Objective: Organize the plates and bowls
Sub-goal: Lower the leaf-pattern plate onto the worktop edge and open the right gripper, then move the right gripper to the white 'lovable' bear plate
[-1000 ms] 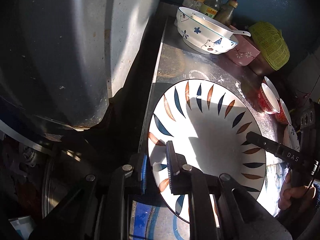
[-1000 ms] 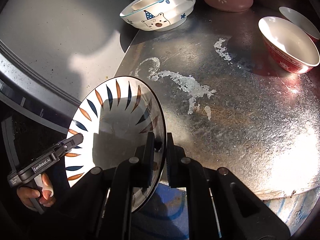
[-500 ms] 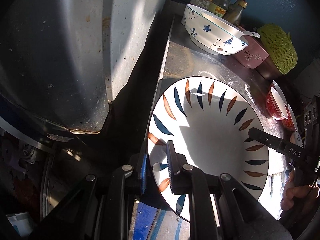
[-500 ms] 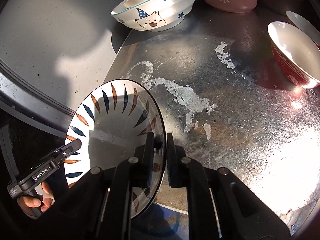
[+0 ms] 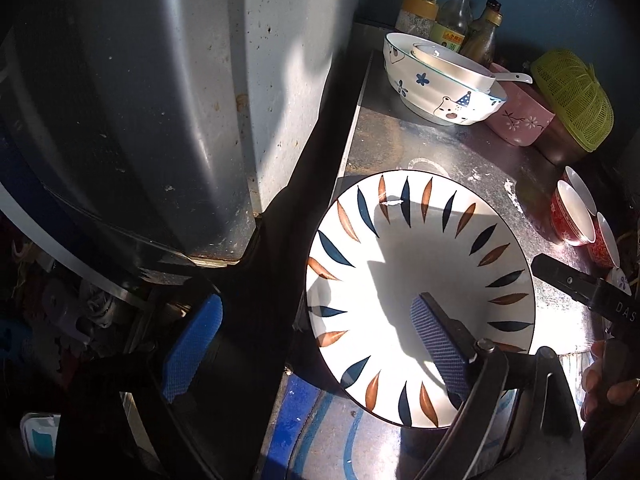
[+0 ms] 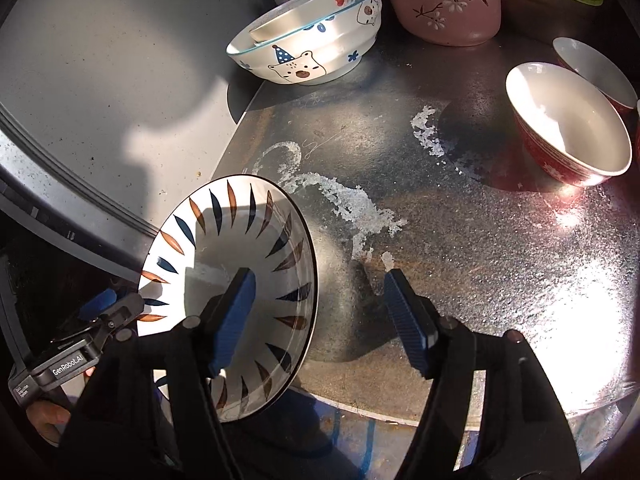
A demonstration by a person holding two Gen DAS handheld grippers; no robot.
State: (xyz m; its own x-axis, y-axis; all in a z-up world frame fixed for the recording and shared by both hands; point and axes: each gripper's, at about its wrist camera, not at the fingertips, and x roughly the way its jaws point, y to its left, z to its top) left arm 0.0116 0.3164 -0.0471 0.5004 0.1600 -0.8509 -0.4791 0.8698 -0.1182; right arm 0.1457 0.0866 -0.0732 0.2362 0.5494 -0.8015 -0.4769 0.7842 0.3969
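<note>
The plate (image 5: 420,292), white with blue and brown leaf marks round its rim, lies on the metal counter (image 6: 460,240) at its near left corner, beside a grey appliance (image 5: 160,100). The left gripper (image 5: 316,344) has just been opening and stands wide: the plate's left rim is between its blue pads (image 5: 192,344) but neither pad presses on it. The right gripper (image 6: 320,320) has also just been opening; its pads straddle the plate's right rim without touching it. At the back of the counter stand a bear bowl (image 5: 436,80), a pink bowl (image 6: 444,4) and bottles (image 5: 448,20); red bowls (image 6: 568,124) sit on the right.
</note>
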